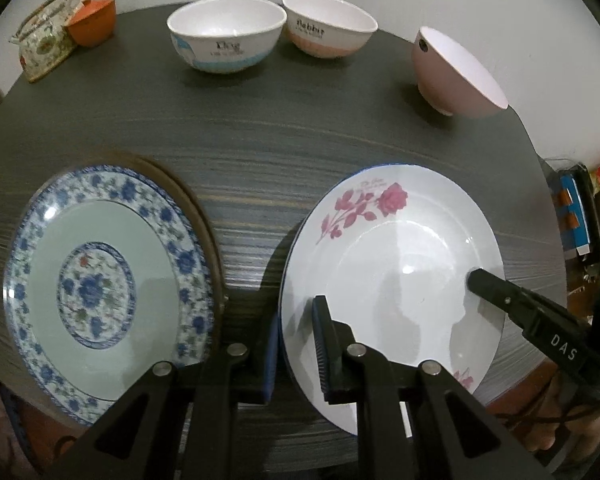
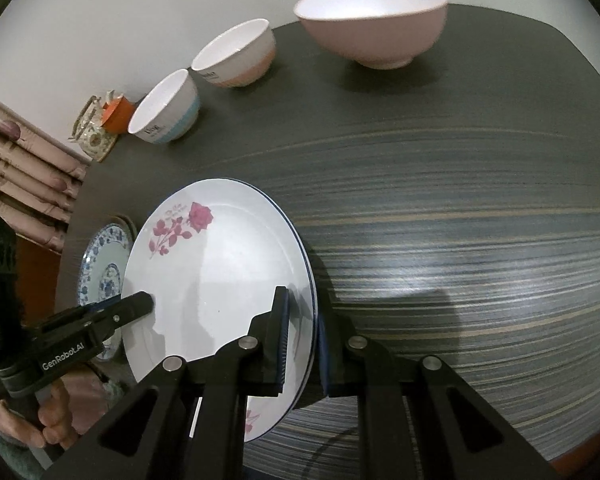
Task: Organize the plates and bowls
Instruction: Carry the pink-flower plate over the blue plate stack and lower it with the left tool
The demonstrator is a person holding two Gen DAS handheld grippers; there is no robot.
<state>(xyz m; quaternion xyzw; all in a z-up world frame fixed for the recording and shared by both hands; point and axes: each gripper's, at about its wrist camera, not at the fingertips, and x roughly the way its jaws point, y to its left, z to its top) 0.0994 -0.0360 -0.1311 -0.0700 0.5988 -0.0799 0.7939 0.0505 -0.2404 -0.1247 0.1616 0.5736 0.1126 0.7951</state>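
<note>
the rose plate is pinched at its left rim by the left tool and at its right rim by the right tool, one finger over and one under each side, so it can be carried level. it is held just over the desk, near the blue plate, likely for stacking there. three bowls are left at the far edge, not yet sorted.
</note>
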